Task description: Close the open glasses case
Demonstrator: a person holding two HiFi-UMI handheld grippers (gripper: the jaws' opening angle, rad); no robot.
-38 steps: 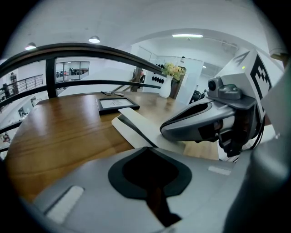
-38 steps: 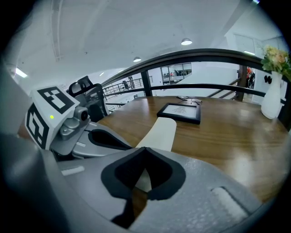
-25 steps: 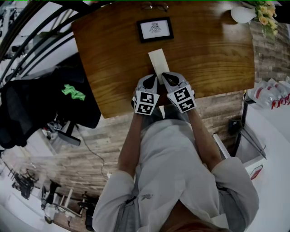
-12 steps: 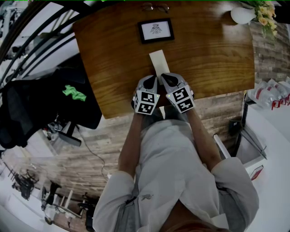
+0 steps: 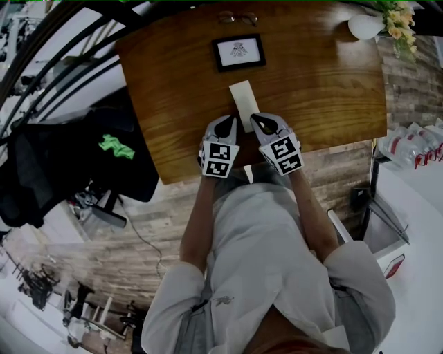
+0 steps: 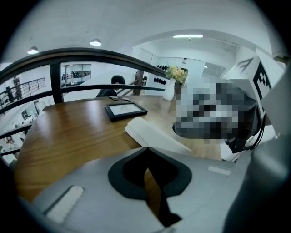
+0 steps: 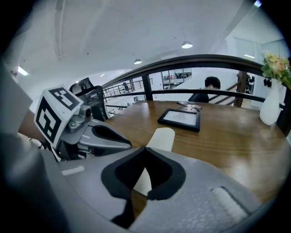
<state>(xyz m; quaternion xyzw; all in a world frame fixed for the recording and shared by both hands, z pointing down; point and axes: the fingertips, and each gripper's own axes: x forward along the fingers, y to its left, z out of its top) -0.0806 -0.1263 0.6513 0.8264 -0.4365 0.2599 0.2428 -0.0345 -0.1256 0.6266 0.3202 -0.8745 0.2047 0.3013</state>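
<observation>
A pale cream glasses case (image 5: 243, 104) lies lengthwise on the brown wooden table (image 5: 173, 83), its near end between my two grippers. It looks flat and low (image 6: 154, 136), and its lid seems down (image 7: 161, 136). My left gripper (image 5: 228, 123) sits just left of the case's near end, shut and holding nothing (image 6: 146, 149). On the other side of that end is my right gripper (image 5: 257, 119), also shut and holding nothing (image 7: 145, 149). Neither gripper touches the case, as far as I can see.
A black-framed picture (image 5: 238, 52) lies beyond the case. A pair of eyeglasses (image 5: 235, 16) rests at the table's far edge. A white vase with flowers (image 5: 367, 25) stands at the far right corner. A black railing (image 7: 191, 61) curves behind the table.
The two grippers have drawn slightly apart at the case's near end. The case has not moved.
</observation>
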